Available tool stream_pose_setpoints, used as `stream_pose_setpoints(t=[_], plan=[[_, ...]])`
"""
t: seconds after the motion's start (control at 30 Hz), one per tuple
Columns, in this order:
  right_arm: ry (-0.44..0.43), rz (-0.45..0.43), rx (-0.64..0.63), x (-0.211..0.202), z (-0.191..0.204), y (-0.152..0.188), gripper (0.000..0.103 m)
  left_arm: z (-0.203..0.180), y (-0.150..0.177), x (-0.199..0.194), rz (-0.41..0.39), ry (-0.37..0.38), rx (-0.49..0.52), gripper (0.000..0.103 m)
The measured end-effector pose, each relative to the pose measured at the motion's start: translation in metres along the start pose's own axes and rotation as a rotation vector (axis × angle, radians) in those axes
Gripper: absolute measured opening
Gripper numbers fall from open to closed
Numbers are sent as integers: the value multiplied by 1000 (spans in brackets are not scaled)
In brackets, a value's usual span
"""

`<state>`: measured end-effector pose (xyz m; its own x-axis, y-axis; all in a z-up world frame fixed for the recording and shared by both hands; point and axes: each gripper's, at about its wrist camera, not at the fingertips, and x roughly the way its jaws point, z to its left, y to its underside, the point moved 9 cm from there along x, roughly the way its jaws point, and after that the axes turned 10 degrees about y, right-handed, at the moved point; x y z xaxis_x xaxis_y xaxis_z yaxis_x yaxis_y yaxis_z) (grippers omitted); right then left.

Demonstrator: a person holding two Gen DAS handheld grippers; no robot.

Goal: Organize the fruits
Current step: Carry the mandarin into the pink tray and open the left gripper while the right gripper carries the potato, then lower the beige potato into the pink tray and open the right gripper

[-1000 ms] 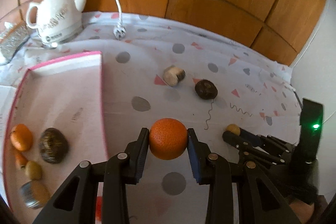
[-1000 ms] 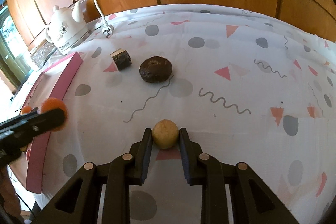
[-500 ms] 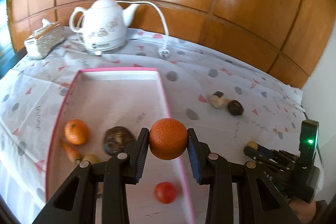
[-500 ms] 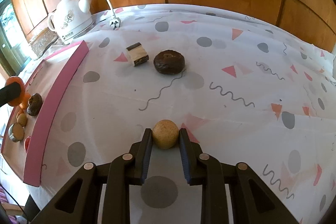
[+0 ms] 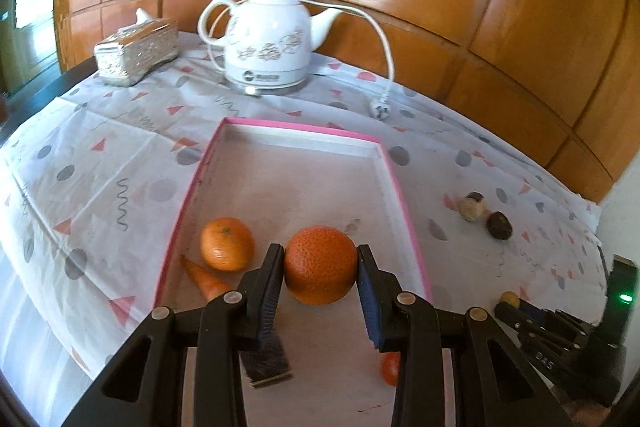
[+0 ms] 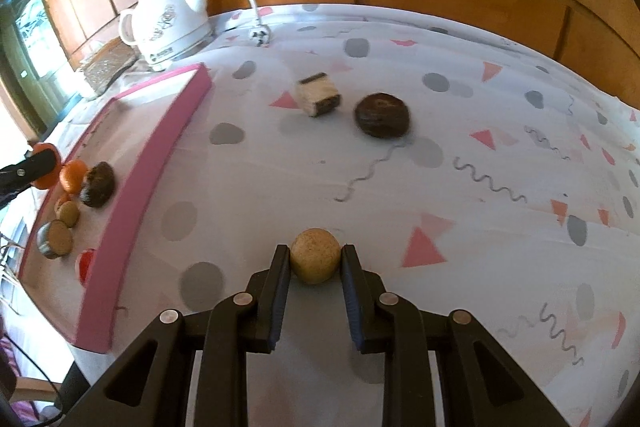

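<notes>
At the far left of the bench, covered by a white cloth with grey dots and pink triangles (image 5: 100,187), stands a silvery embossed tissue box (image 5: 136,51), then a white ceramic electric kettle with a floral pattern (image 5: 266,45). Nearer lies a shallow pink-rimmed cardboard tray (image 5: 394,183). Inside it, from the left, rest a small glossy mandarin (image 5: 227,243), an orange carrot piece (image 5: 204,277) just beside it, and a small red fruit (image 5: 390,367) partly hidden by a finger. The left tongs (image 5: 320,269) hold a large round dimpled orange (image 5: 320,265) above the tray floor, pads pressed on both its sides. On the cloth to the right of the tray sit a pale cube-shaped piece with dark ends (image 6: 318,94) and a dark brown wrinkled round fruit (image 6: 382,115), near each other. The right tongs (image 6: 315,259) clamp a small tan round fruit (image 6: 315,255) over the cloth, well apart from the tray.
</notes>
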<state>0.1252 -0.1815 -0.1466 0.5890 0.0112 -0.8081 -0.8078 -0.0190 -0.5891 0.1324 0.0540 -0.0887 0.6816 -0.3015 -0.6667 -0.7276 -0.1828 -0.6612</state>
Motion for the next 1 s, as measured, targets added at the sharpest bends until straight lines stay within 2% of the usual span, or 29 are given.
stream_pose_setpoints(t=[0.33, 0.6, 0.67, 0.73, 0.8, 0.87, 1.0], plan=[[-139, -71, -91, -29, 61, -25, 25, 25, -5, -1, -15, -36, -30, 37], [-218, -109, -206, -43, 122, -42, 25, 22, -7, -6, -32, -41, -25, 40], [-229, -113, -229, -44, 133, -41, 25, 19, -8, -8, -36, -39, -20, 48], [-240, -106, -247, -43, 144, -40, 25, 19, -9, -12, -50, -39, -26, 66], [-237, -95, -256, -39, 153, -38, 26, 19, -9, -18, -70, -45, -34, 73], [-241, -85, -264, -36, 158, -33, 34, 19, -9, -22, -79, -59, -22, 74], [-234, -73, -269, -33, 162, -23, 37, 20, -8, -27, -88, -82, -15, 78]])
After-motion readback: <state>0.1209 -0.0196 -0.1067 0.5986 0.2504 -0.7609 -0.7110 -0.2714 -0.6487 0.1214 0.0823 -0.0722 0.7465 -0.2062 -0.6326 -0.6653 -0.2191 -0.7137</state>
